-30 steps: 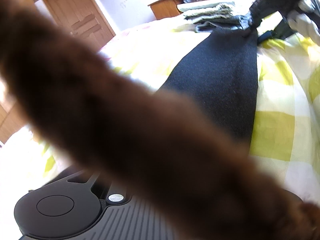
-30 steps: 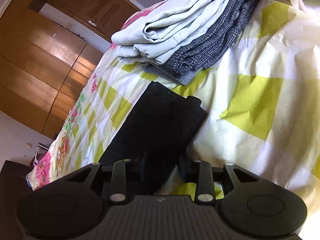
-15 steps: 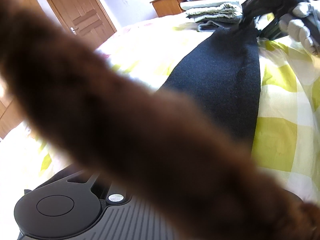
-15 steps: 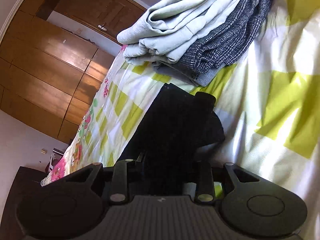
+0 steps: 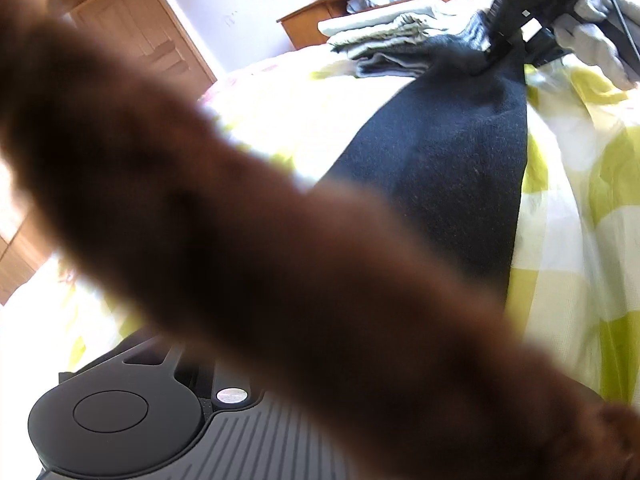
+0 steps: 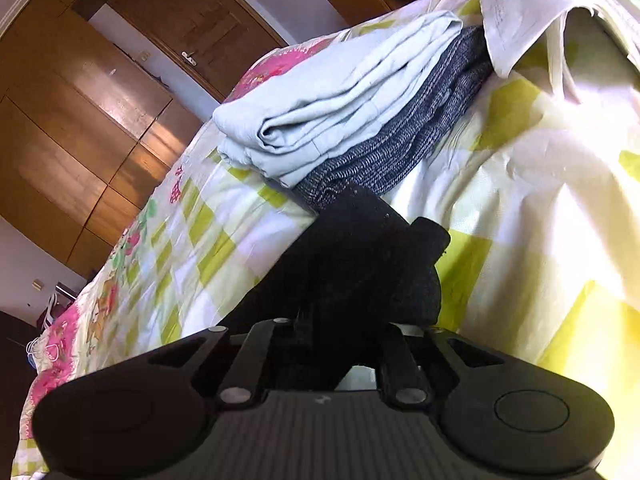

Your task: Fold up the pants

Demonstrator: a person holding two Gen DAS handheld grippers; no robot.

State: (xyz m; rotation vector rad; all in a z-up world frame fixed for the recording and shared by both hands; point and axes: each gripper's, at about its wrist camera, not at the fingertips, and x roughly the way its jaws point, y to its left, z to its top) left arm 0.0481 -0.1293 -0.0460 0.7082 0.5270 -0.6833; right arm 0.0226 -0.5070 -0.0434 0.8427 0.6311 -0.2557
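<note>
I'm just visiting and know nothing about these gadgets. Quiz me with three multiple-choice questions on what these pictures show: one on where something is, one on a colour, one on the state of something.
1. Where is the stack of folded clothes?
A. on the bed, beyond the black pants
B. on the floor
C. inside the wardrobe

2. What colour are the pants being folded?
A. red
B. black
C. white

3. What is the right gripper doing?
A. hanging open above the bed
B. clamped on the pants
C. holding a pillow

Answers:
1 A, the stack sits on the checked bedspread past the pants' far end.
2 B, the cloth is black in both views.
3 B, black cloth is bunched between its fingers.
</note>
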